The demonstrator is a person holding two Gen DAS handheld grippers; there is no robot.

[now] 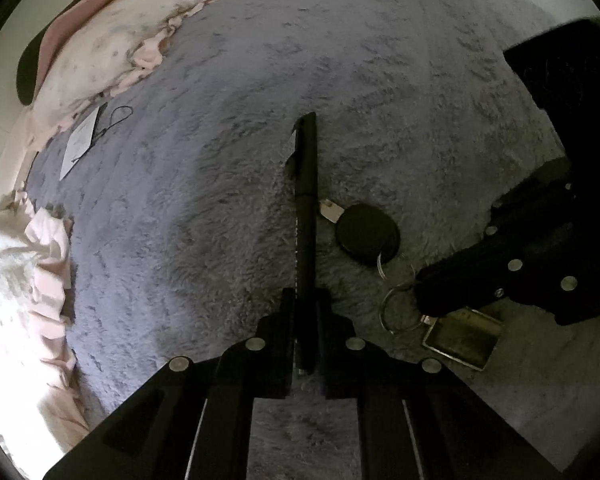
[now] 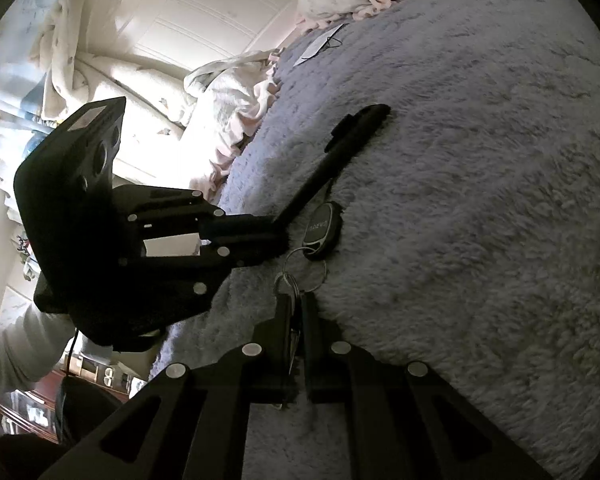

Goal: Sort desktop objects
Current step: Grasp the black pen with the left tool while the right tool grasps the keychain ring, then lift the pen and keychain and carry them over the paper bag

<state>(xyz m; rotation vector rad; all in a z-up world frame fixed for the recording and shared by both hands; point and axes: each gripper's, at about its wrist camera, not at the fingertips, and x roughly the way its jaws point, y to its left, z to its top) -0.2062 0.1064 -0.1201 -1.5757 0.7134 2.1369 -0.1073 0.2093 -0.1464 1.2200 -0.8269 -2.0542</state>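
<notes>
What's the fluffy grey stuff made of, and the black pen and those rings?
Fluffy grey blanket: likely plush fleece, its pile tufted. Long black pen: probably matte plastic, hardly any shine. Silver key rings: metal, seemingly, glinting and thin.

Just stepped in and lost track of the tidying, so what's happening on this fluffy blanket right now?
A person works a hand-held gripper in each hand over the grey fluffy blanket. The left hand-held gripper is shut on the long black pen, which lies flat. The right hand-held gripper is shut on the bunch of metal keys, whose rings link to a black oval fob beside the pen. Nothing looks lifted yet.
</notes>
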